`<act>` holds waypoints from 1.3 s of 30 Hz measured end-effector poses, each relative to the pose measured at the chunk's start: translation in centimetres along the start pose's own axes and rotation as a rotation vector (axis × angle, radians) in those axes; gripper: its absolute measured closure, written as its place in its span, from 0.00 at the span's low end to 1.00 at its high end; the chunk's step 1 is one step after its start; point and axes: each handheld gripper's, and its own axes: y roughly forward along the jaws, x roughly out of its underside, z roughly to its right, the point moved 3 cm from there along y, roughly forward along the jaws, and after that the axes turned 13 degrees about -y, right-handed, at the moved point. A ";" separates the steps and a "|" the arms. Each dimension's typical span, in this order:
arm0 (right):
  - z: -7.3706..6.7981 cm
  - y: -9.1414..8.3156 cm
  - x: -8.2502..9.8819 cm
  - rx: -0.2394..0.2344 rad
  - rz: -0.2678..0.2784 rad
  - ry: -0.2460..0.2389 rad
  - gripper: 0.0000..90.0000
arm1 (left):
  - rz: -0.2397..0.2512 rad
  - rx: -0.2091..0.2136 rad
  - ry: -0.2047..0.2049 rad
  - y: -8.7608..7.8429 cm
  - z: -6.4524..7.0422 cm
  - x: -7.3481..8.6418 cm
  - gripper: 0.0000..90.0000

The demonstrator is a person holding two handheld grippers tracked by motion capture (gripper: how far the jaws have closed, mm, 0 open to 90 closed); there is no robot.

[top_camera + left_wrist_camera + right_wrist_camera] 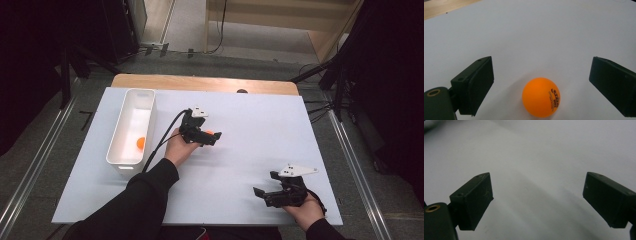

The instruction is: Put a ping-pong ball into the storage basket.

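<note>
An orange ping-pong ball with black print lies on the white table sheet between the wide-apart jaws of my left gripper, touching neither jaw. From above, that left gripper sits near the table's middle with the ball just peeking out at its tip. A second orange ball lies inside the white bin. My right gripper rests open near the front right edge, with nothing between its jaws.
The white rectangular bin stands lengthwise at the table's left side. A white sheet covers the table, with a strip of bare wood along the far edge. Dark stands and cables surround the table.
</note>
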 end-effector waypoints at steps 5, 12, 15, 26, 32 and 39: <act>0.0 -0.1 0.1 0.000 0.003 0.002 0.09 | -0.013 -0.002 0.010 0.3 0.0 0.3 0.07; 0.0 -0.1 0.1 -0.001 0.001 -0.001 0.09 | -0.037 -0.010 0.017 0.7 -0.2 0.8 0.07; -0.1 -0.1 0.1 -0.005 0.001 -0.004 0.09 | -0.046 -0.020 0.018 0.9 -0.3 1.0 0.07; -0.1 -0.1 0.1 -0.009 0.001 -0.002 0.09 | -0.111 -0.079 0.042 1.9 -0.6 1.9 0.07; -0.1 -0.1 0.0 -0.009 0.001 -0.008 0.09 | -0.134 -0.111 0.087 2.3 -0.6 2.5 0.06; -0.1 -0.1 0.0 -0.010 -0.003 -0.008 0.09 | -0.118 -0.101 0.086 2.3 -0.7 2.6 0.05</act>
